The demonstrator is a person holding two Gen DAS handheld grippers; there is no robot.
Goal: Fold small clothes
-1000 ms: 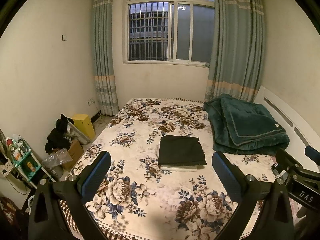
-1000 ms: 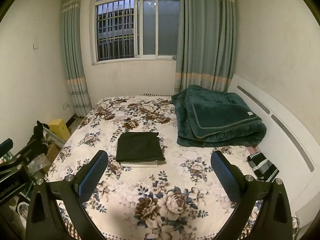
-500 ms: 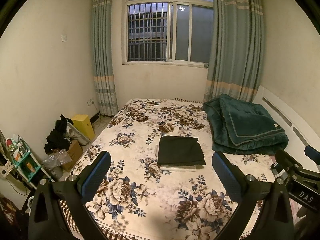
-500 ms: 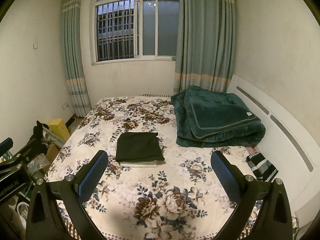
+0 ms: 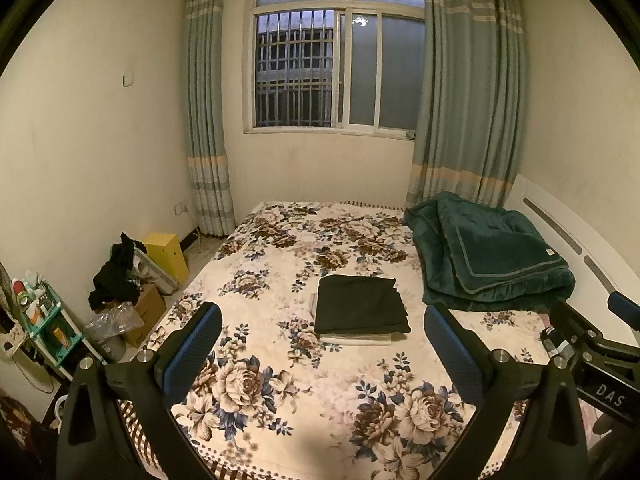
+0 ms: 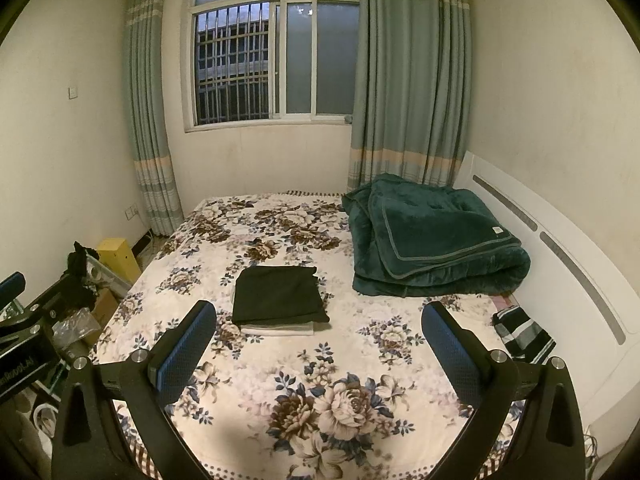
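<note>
The left tool [image 5: 322, 344] is hovering above the near end of the bed [image 5: 280, 392], its two blue-padded fingers [image 5: 192, 350] spread wide with nothing between them. The right tool [image 6: 318, 344] is hanging just to the right of it, at about the same height, also gaping wide and empty; its black frame is showing at the right edge of the left wrist view.

The folded dark garment [image 5: 360, 304] is lying on the floral bedspread near the middle of the bed, farther away than both tools and well apart from them. In the left wrist view it is sitting between the two fingers and beyond their tips, a little right of centre; in the right wrist view the garment [image 6: 278, 296] is sitting left of centre, closer to the left finger [image 6: 186, 350]. It is resting flat on a folded white piece [image 5: 354, 338], whose edge is peeking out along the near side and the left side. The dark rectangle is nearly square, its slightly longer axis running from near to far, with the far end tilting a little to the right.

A folded green blanket [image 6: 432, 240] is lying to the far right of the stack, against the headboard [image 6: 560, 248].
</note>
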